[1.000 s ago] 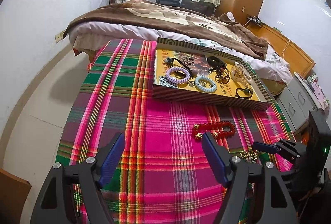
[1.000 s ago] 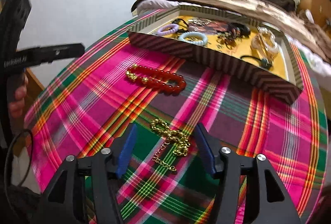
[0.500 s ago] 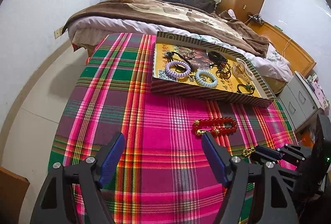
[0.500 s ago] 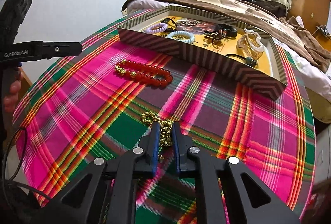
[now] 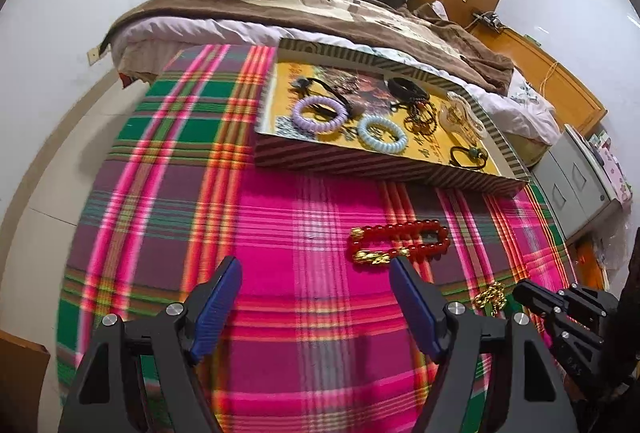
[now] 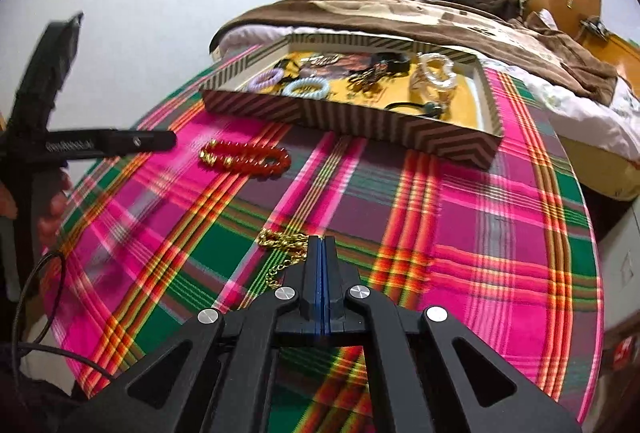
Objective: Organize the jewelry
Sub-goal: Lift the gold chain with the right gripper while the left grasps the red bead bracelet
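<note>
Right tool [image 6: 321, 245] is now pressed together, pinching the gold link chain [image 6: 280, 241]; a second ago it was spread over it. Chain is still lying on the plaid-cloth tabletop [image 6: 460, 233], so I'm lifting next. Left tool [image 5: 316, 297] is hanging spread, holding nothing. Red bead bracelet [image 5: 400, 239] is waiting mid-cloth. Striped shallow tray [image 6: 360, 121] is sitting beyond, near wall low, open room between.

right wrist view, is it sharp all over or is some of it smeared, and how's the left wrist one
Right wrist view: plaid cloth at lower left is motion-smeared, the red bead bracelet soft; the tray crisper. Left wrist view: mostly sharp, slight smear at the cloth's left edge; fisheye bends both, windows blown out.
</note>
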`<control>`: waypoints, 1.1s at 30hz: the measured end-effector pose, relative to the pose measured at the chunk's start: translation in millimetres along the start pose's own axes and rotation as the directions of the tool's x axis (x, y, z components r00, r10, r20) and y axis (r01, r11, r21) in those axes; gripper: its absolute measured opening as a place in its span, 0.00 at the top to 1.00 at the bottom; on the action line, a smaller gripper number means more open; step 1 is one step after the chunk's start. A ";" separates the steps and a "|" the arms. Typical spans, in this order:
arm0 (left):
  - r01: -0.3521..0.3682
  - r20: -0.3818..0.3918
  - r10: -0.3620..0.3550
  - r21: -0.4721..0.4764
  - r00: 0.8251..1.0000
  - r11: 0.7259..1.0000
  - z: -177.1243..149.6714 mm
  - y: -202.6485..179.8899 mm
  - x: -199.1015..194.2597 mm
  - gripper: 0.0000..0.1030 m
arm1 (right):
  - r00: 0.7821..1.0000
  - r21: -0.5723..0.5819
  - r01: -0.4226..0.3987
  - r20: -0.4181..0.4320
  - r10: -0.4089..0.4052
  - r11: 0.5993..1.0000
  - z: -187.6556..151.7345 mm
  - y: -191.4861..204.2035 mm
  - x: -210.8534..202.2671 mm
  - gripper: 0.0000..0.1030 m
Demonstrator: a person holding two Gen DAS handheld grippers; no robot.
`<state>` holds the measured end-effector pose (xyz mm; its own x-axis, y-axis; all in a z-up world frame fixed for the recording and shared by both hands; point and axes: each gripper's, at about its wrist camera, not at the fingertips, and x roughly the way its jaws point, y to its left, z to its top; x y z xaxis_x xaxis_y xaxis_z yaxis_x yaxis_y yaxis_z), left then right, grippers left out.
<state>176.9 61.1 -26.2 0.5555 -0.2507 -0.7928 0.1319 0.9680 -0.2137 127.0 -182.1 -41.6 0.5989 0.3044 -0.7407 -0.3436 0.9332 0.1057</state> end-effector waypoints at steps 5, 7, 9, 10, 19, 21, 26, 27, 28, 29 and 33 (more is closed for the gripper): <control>-0.032 -0.026 0.032 0.005 0.999 0.999 2.9 -11.8 15.6 0.27 | 1.000 0.010 -0.001 0.014 0.001 1.000 -1.4 -3.9 -5.5 1.00; -0.043 -0.033 0.043 0.004 0.999 0.999 4.3 -14.1 20.8 0.27 | 1.000 0.007 0.002 0.016 -0.002 1.000 -1.9 -4.3 -5.4 1.00; -0.083 -0.052 0.083 0.004 0.995 0.997 5.5 -17.4 28.5 0.29 | 1.000 0.011 -0.023 0.009 0.023 1.000 -1.0 -5.7 -3.4 1.00; -0.096 -0.052 0.096 0.010 0.994 0.995 5.4 -18.9 31.1 0.31 | 1.000 0.012 -0.019 0.011 0.018 1.000 -0.9 -5.9 -2.7 1.00; -0.069 -0.037 0.071 0.053 0.997 0.996 3.5 -35.0 31.2 0.71 | 0.998 -0.014 -0.050 -0.025 0.050 0.999 4.0 0.8 9.8 0.84; -0.057 -0.037 0.060 0.064 0.998 0.996 2.5 -39.1 29.8 0.82 | 0.997 -0.027 -0.063 -0.040 0.062 0.998 3.2 4.2 12.6 0.82; -0.032 -0.029 0.034 0.055 0.999 0.998 0.3 -38.3 27.2 0.88 | 0.996 -0.062 -0.051 -0.078 0.047 0.997 1.6 11.2 19.9 0.52; -0.023 -0.022 0.024 0.053 0.999 0.998 0.2 -37.4 25.4 0.96 | 0.996 -0.072 -0.039 -0.079 0.033 0.997 1.6 13.3 20.6 0.52; -0.014 -0.012 0.015 0.048 1.000 0.999 0.5 -36.3 22.0 0.98 | 0.996 -0.080 -0.030 -0.081 0.023 0.996 1.5 14.9 20.9 0.52; -0.009 -0.004 0.010 0.048 1.000 0.999 1.0 -35.8 19.4 0.98 | 0.997 -0.086 -0.017 -0.081 0.010 0.996 0.9 16.9 21.1 0.52; 0.014 0.016 -0.015 0.041 1.000 0.999 2.8 -33.4 11.5 0.98 | 0.997 -0.086 0.020 -0.076 -0.026 0.996 -0.8 18.7 19.1 0.83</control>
<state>181.2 25.9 -26.6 0.5664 -0.2647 -0.7804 0.1735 0.9641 -0.2011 131.4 -159.0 -54.3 0.5513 0.2643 -0.7913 -0.3927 0.9191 0.0333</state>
